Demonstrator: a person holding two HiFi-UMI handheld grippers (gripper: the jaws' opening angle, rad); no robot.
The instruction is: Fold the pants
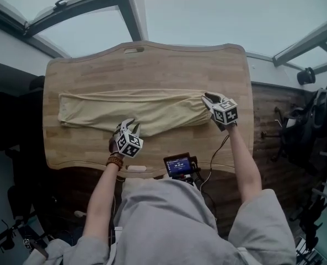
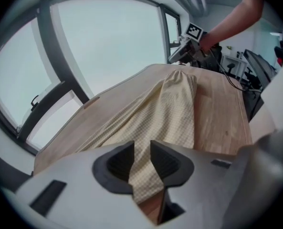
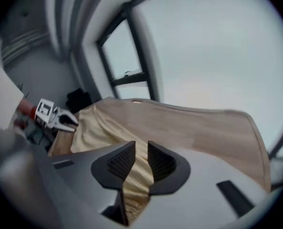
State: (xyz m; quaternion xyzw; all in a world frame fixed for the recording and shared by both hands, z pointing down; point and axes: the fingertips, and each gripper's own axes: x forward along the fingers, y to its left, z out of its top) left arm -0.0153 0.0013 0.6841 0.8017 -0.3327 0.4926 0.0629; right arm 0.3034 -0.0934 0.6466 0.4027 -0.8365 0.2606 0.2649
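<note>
- No words, brand names, labels or numbers can be read anywhere in these views
- Small screen (image 1: pixel 178 165) in front of the person's chest, head view: a line of light characters on a dark blue face, too small to make out
- Left gripper (image 1: pixel 132 126): the left cube (image 1: pixel 130 144) on it bears black-and-white square code patterns, no letters or digits
- Right gripper (image 1: pixel 209 98): the right cube (image 1: pixel 225 112) bears the same kind of patterns, again nothing readable

Pants (image 1: pixel 135 110) lie stretched left to right across the table (image 1: pixel 152 65). The left gripper (image 1: pixel 130 126) is at their near edge, the right gripper (image 1: pixel 210 100) at their right end.
</note>
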